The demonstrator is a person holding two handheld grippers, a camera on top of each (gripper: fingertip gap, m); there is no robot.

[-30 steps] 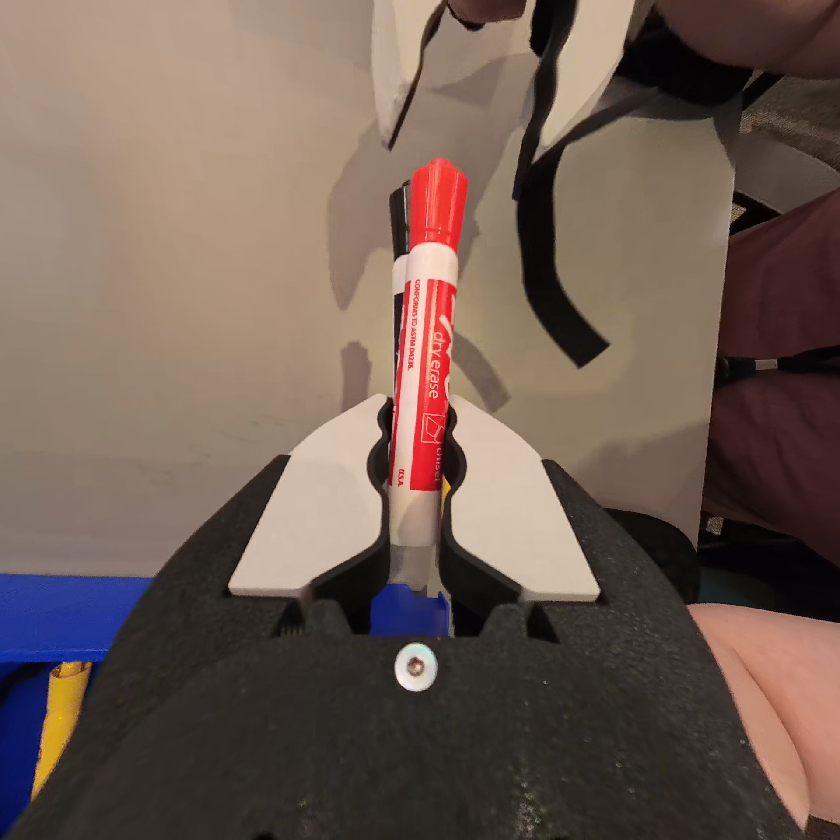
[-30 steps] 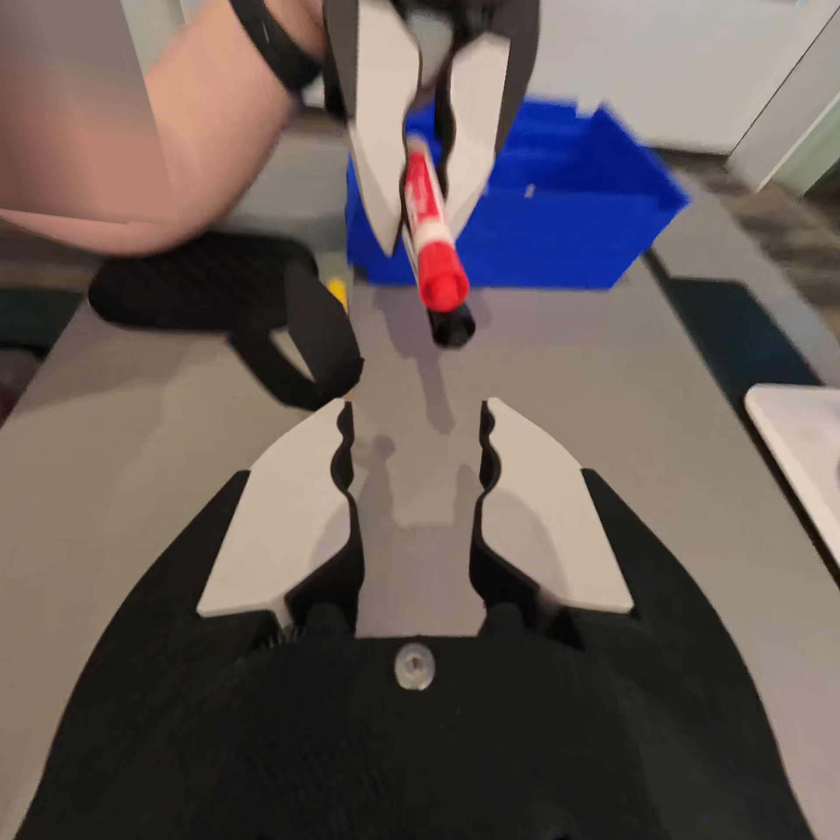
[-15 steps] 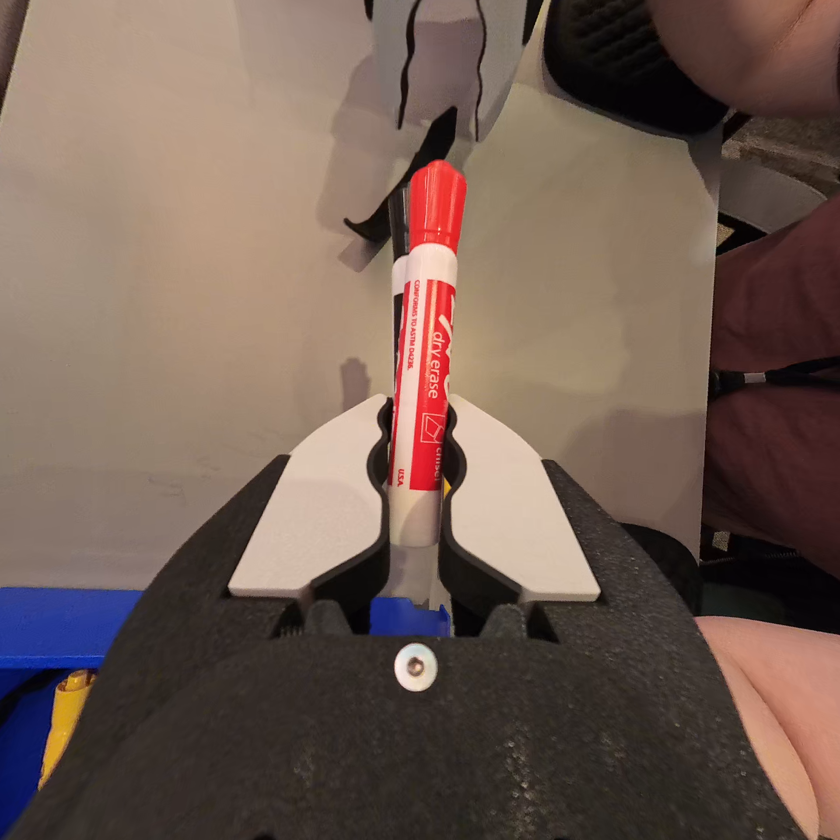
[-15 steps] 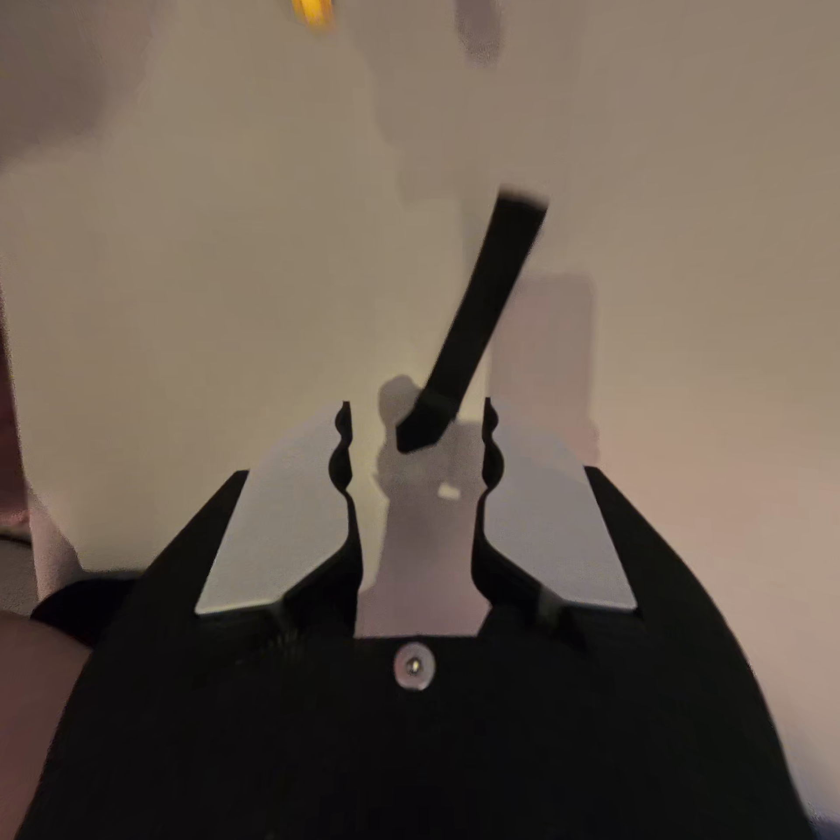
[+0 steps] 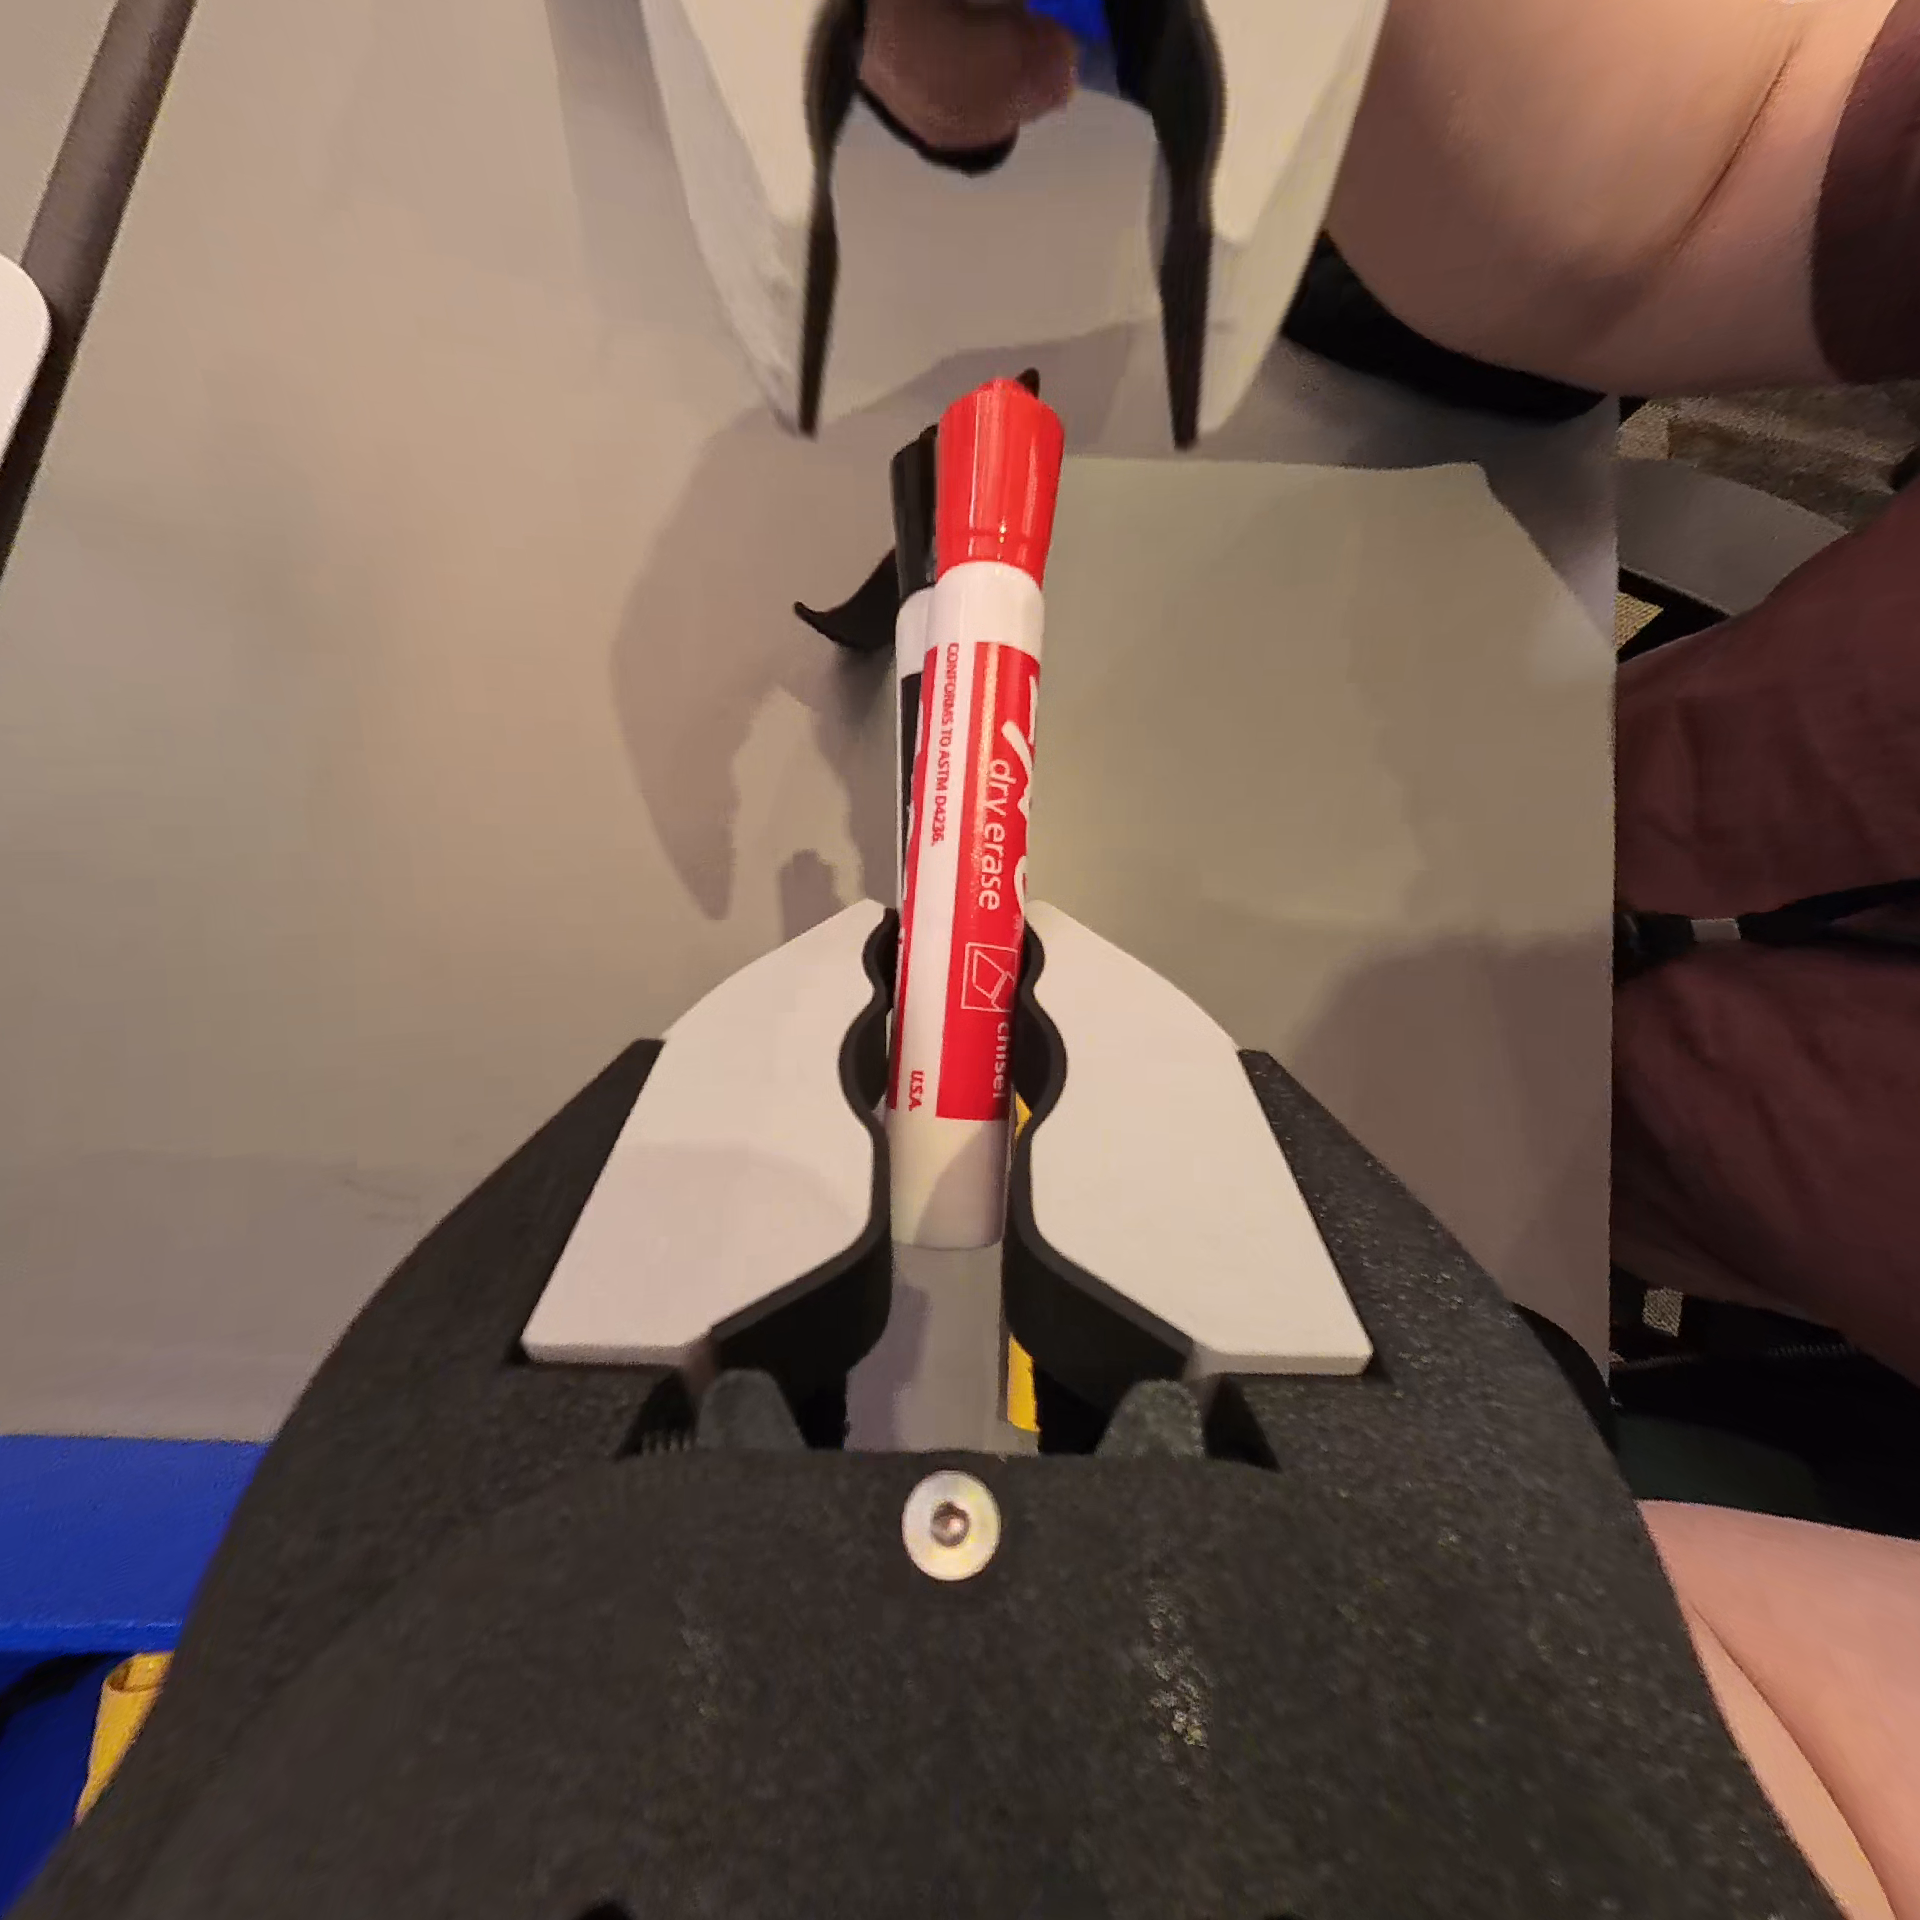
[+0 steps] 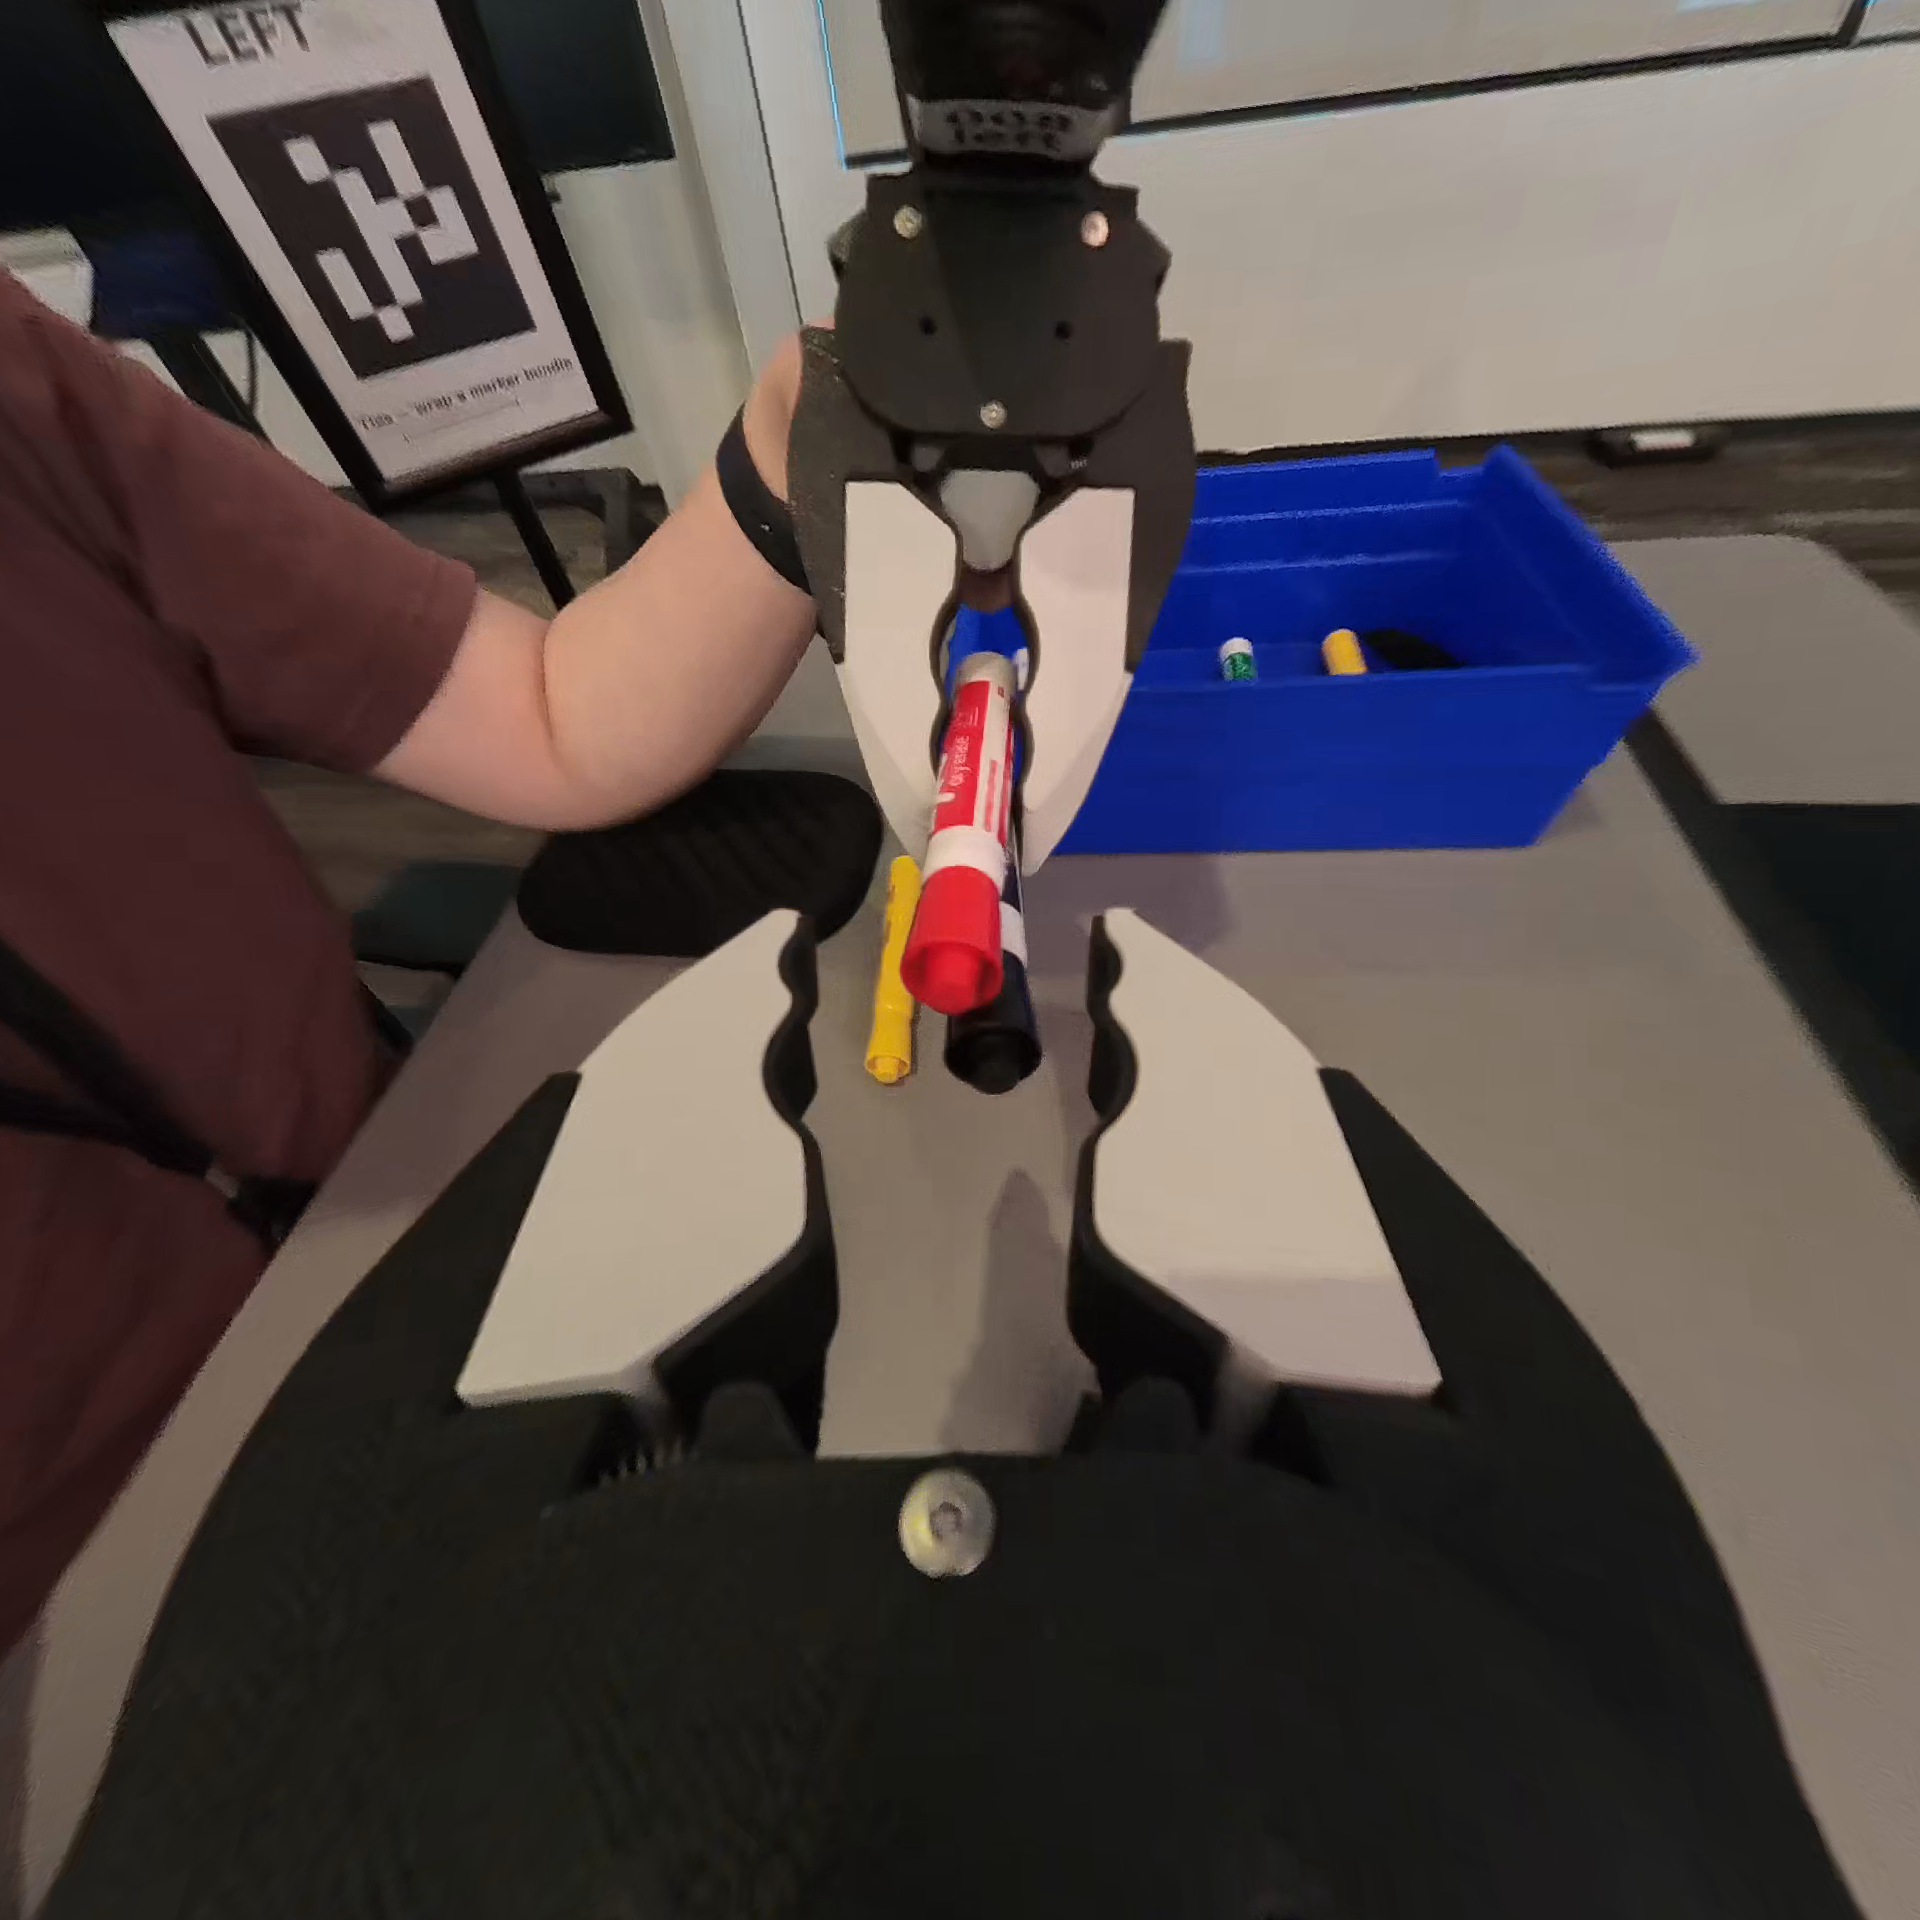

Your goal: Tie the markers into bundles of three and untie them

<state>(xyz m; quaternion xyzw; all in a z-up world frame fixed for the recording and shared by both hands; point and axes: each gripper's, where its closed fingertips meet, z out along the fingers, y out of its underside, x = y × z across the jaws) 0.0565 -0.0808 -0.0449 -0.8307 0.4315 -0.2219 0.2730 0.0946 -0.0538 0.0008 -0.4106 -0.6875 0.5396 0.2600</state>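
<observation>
My left claw (image 5: 956,935) clenches the red marker (image 5: 982,790) and black marker (image 6: 992,1039), held above the tabletop (image 6: 1455,1039), long axes aimed straight between the spread, empty fingers of my right claw (image 6: 951,997); a yellow marker (image 6: 894,987) lies beside

Lab: fiducial-marker sign (image 6: 364,239), whiteboard (image 6: 1455,62)

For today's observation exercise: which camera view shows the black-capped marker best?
The right wrist view. There the black-capped marker points toward the camera under the red marker, its cap end fully exposed. In the left wrist view only a thin black sliver shows behind the red marker.
</observation>
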